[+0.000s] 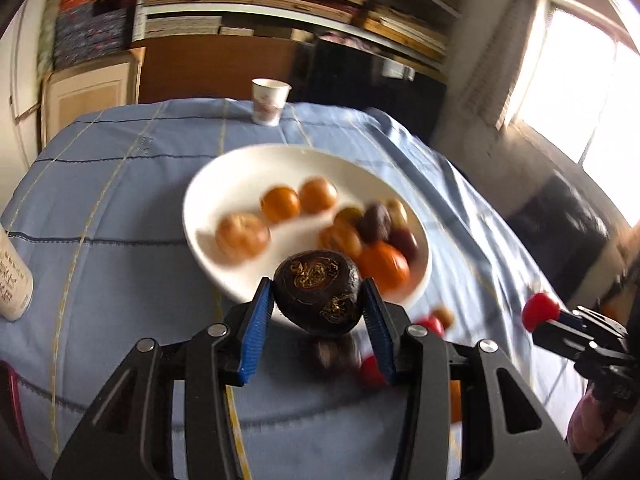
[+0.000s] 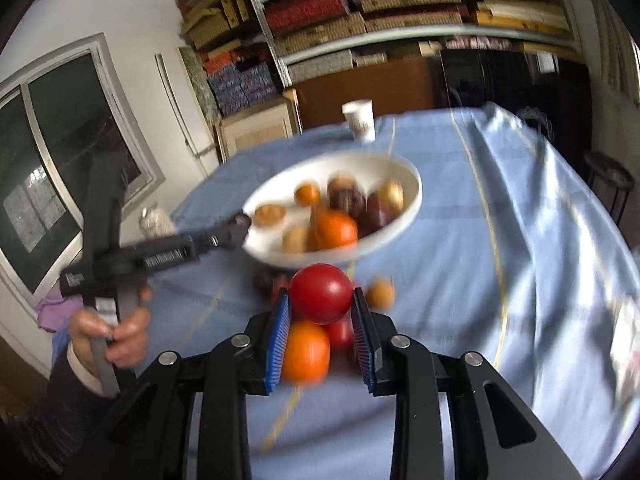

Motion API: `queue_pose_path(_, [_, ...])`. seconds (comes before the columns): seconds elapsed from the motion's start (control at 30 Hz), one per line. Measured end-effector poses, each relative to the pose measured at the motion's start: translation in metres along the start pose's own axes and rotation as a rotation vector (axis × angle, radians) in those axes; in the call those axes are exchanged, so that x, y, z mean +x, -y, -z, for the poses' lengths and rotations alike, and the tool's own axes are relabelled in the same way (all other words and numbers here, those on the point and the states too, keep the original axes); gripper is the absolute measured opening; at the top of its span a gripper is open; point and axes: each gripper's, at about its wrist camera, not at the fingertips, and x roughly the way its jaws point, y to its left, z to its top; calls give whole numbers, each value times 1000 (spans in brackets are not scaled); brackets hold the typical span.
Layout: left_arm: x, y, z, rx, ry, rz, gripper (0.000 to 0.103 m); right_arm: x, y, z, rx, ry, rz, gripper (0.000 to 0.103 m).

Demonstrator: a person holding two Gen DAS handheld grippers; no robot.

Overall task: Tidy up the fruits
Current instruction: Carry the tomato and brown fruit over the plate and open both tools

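Ribbed blue pads of the left gripper clamp a dark, wrinkled round fruit flecked with gold, held at the near rim of the smooth white oval bowl. Right gripper pinches a glossy red tomato above a blurred orange on the blue cloth. Motion blur smears the bowl's oranges and dark fruits; a paper cup stands far behind.

Your two wrist views looked forward and down, close over the table, sharing the white oval ceramic bowl.
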Motion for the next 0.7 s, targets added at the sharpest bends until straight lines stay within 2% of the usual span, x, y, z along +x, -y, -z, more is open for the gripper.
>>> queue_pose_path(0.1, [7, -2, -15, -28, 37, -24, 44, 32, 4, -33, 26, -10, -26, 31])
queue_pose_path(0.23, [20, -1, -21, -30, 56, -70, 44, 78, 0, -63, 6, -6, 0, 31])
queue_pose_path(0.43, [29, 3, -19, 7, 58, -104, 45, 127, -1, -82, 50, -63, 0, 33])
queue_pose_path(0.47, [27, 4, -19, 11, 69, -121, 54, 130, -1, -84, 61, -64, 5, 43])
queue_pose_path(0.5, [23, 4, -19, 10, 83, -137, 70, 128, -1, -84, 68, -55, 10, 48])
queue_pose_path(0.57, [9, 3, -20, 4, 139, -158, 78, 118, -2, -82, 83, -34, 11, 50])
queue_pose_path(0.63, [-8, 0, -22, -20, 184, -157, 92, 98, -3, -74, 89, -7, -7, 53])
queue_pose_path(0.67, [-20, -4, -20, -58, 214, -163, 98, 88, -3, -68, 80, 11, -6, 58])
queue_pose_path(0.7, [-27, -7, -18, -83, 228, -169, 98, 79, -3, -62, 65, 30, 6, 63])
